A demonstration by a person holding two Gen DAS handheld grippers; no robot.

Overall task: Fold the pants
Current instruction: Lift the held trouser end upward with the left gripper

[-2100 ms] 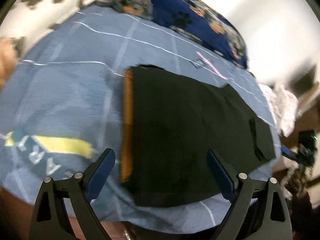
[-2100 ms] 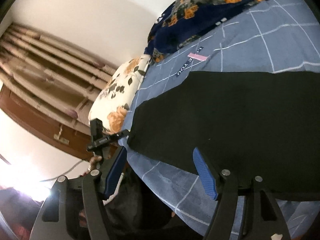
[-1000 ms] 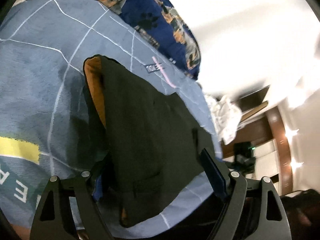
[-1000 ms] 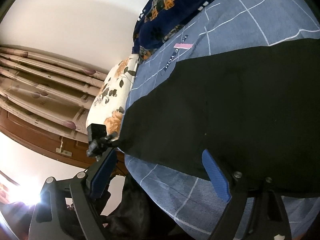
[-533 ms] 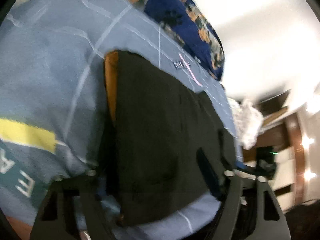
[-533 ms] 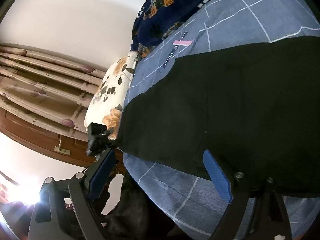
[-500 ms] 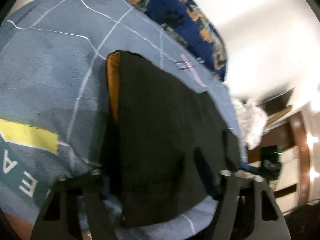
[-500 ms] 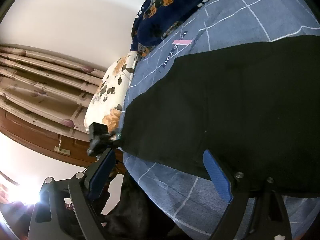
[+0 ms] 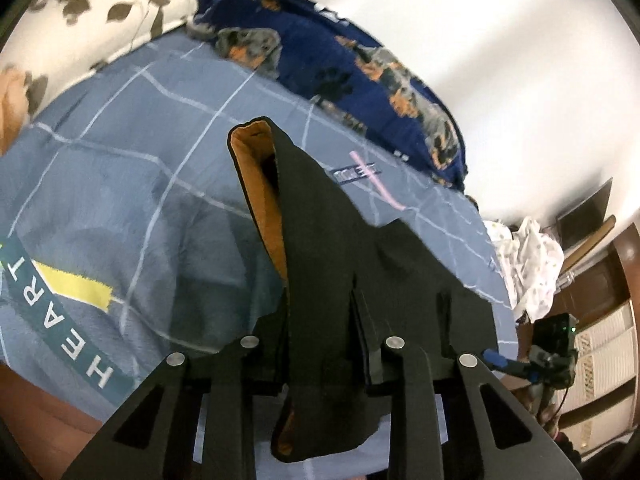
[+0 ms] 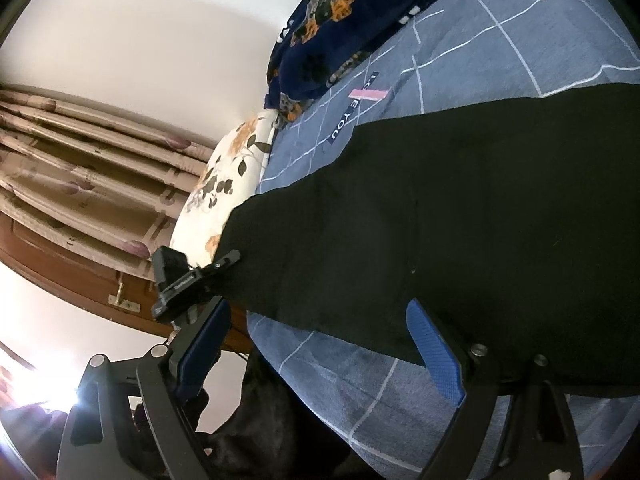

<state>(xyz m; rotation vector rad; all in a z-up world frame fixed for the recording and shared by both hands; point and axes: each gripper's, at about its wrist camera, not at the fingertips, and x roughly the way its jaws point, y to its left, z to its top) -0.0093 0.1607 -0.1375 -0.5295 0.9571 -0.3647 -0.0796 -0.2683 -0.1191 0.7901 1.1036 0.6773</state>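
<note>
Pants (image 9: 332, 280) now pinched, lifted by left tongs (image 9: 320, 344).

We see black pants (image 9: 320, 272) with orange lining, one end pinched up into a tented ridge off the blue checked bedspread (image 9: 120, 184); the rest lies flat across it in the right wrist view.

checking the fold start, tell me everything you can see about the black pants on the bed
The pants are black, of a matte, fairly thick cloth, with an orange lining showing at the open end. They lie across the blue checked bedsheet. The left gripper, whose jaws have just been closing, is shut on the near edge and holds that end up in a peaked ridge. In the right wrist view the rest lies flat and smooth, and the open right gripper sits at its near edge without pinching it.
</note>
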